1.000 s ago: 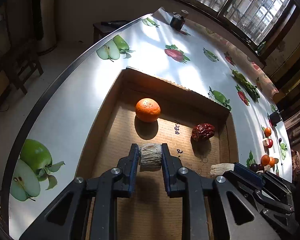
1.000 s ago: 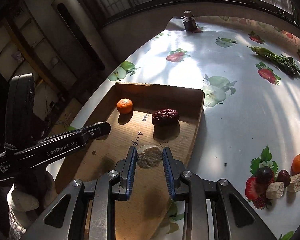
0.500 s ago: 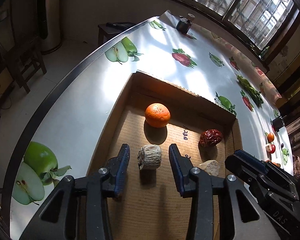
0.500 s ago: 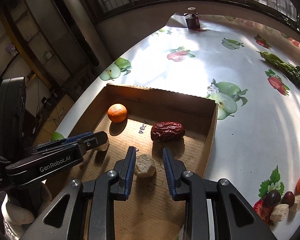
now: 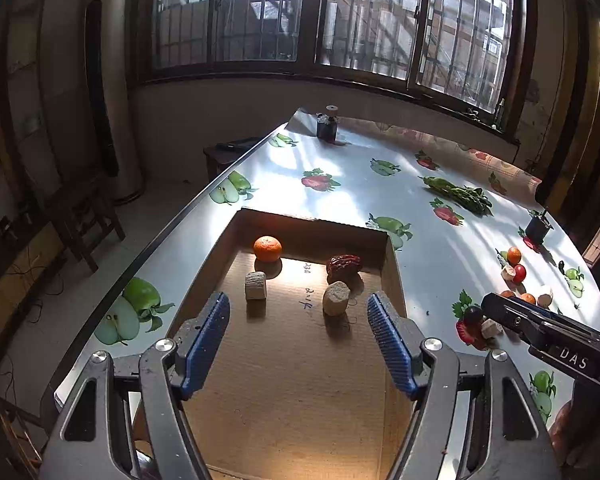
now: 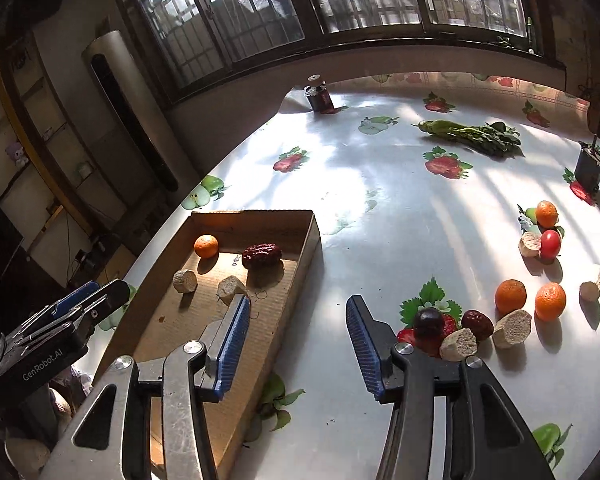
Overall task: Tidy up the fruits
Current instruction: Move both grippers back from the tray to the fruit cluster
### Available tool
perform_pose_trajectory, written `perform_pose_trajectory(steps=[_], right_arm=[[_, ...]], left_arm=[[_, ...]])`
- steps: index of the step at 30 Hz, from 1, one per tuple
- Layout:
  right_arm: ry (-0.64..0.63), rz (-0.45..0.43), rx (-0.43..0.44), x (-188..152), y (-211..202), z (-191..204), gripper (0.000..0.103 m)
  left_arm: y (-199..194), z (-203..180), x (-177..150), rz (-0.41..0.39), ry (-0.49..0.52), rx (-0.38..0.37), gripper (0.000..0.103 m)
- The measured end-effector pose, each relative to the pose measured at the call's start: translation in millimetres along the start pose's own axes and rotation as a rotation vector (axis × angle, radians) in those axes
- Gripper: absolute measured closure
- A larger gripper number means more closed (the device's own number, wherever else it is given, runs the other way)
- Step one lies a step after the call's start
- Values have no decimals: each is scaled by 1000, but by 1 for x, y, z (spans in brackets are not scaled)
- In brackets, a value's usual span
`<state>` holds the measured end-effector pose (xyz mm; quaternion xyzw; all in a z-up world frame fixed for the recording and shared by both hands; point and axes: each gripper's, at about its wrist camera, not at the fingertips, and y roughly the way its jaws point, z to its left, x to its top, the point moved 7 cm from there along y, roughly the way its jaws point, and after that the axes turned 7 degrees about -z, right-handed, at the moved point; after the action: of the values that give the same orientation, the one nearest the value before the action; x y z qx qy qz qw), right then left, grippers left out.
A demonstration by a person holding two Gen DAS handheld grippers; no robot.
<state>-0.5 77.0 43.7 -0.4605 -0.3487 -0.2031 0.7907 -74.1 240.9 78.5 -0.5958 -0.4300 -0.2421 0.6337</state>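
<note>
A shallow cardboard box lies on the table. It holds an orange, a dark red date and two pale chunks. My left gripper hovers over the near half of the box, jaws opening, nothing between them. My right gripper hangs above the box's right wall and the bare table, jaws opening and empty. Loose fruit lies at the right: oranges, a dark plum, a date, pale chunks.
A bunch of green vegetables lies at the far side. Small dark pots stand at the far corner and right edge. More fruit, an orange and a red tomato, sits right. The table's left edge drops to the floor.
Both grippers let go of their pale chunks, which now lie in the box. Both pulled back and up with jaws spreading; the right one swung toward the table's right side.
</note>
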Motion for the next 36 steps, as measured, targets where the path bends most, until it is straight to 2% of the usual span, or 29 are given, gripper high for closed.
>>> perform_pose_trajectory(steps=[4, 7, 19, 27, 36], right_arm=[[91, -38, -26, -14, -29, -29, 48], [123, -59, -39, -26, -45, -41, 48], [112, -86, -38, -50, -75, -42, 47], [88, -115, -37, -50, -90, -37, 47], [139, -108, -58, -51, -97, -62, 46]], left_arm=[[-25, -21, -10, -39, 7, 18, 29], [-35, -34, -14, -56, 50, 39, 29], [-69, -53, -16, -105, 107, 68, 28], [-76, -61, -18, -116, 121, 64, 25], [-70, -80, -22, -95, 149, 24, 25]])
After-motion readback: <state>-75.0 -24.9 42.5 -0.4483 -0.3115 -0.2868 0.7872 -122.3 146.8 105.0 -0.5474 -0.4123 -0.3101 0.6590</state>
